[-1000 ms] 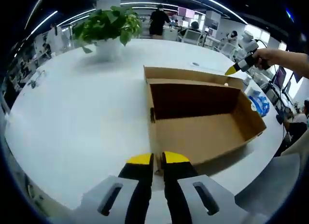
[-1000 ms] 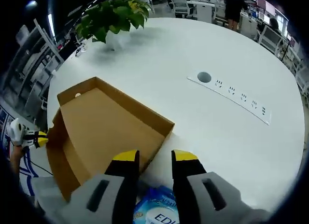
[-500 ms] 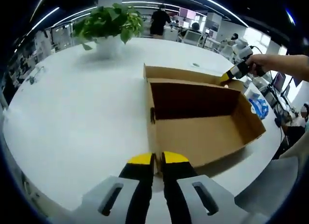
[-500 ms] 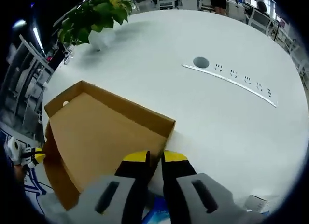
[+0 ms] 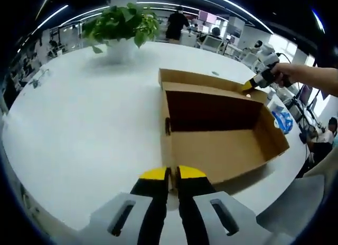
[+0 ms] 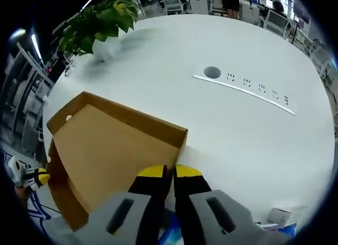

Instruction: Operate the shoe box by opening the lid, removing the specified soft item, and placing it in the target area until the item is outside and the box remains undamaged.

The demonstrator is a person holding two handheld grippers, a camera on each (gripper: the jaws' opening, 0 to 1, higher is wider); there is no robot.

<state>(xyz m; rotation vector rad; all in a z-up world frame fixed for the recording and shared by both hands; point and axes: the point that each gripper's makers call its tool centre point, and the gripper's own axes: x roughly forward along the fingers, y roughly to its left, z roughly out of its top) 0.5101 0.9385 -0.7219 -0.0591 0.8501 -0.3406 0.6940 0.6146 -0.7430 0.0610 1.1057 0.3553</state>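
Both claws [image 5: 172, 175] [image 6: 168, 172] pinch the open shoe box [image 5: 222, 134] (its interior bare cardboard).

Bright, even office light falls from ceiling strip lamps [image 5: 79, 13], which show as curved streaks near the top of the left gripper view. The white desk [image 5: 79, 123] glares softly and throws only faint shadows, one beside the plant [image 6: 97, 23]. The box [image 5: 216, 123] interior is deep in shade along its far wall. Fisheye bending warps both views hard toward the edges, where detail smears; the centres stay sharp.
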